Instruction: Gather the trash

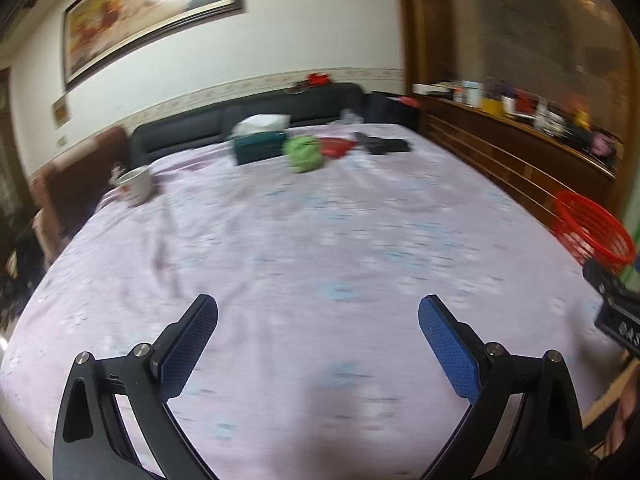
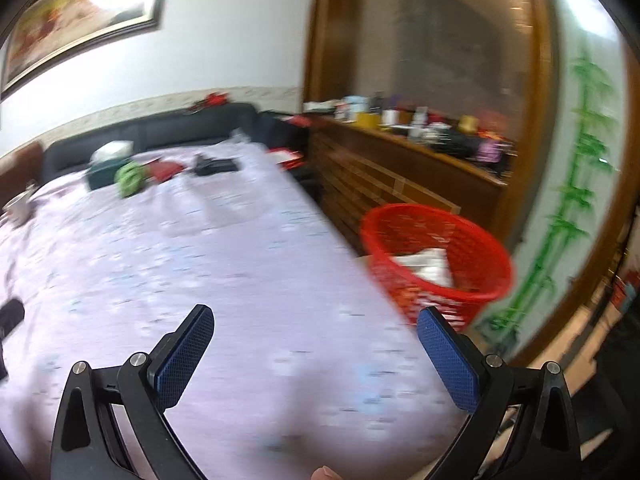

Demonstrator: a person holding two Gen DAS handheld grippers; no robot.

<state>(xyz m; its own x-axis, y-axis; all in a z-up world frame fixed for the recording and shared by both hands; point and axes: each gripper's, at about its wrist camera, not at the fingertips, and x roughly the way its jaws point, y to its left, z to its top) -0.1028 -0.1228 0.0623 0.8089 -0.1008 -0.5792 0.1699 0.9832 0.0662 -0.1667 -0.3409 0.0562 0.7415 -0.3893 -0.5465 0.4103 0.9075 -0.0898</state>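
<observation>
With both the left gripper (image 1: 318,320) and right gripper (image 2: 316,330) spread wide and empty over the bed (image 1: 320,240), the step looks like reaching for the green wad (image 1: 304,154) far across it, then carrying it to the red basket (image 2: 436,256).

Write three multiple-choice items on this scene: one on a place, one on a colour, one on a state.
1. Where is the red basket?
A. beside the table, off its right edge
B. on the table's middle
C. on the sofa

2. What colour is the crumpled item by the tissue box?
A. yellow
B. green
C. blue

3. How is the right claw?
A. shut on a cup
B. shut, holding nothing
C. open, holding nothing

Answers: 1 A, it sits below the cloth's edge; 2 B, plainly green; 3 C, pads wide apart.
</observation>
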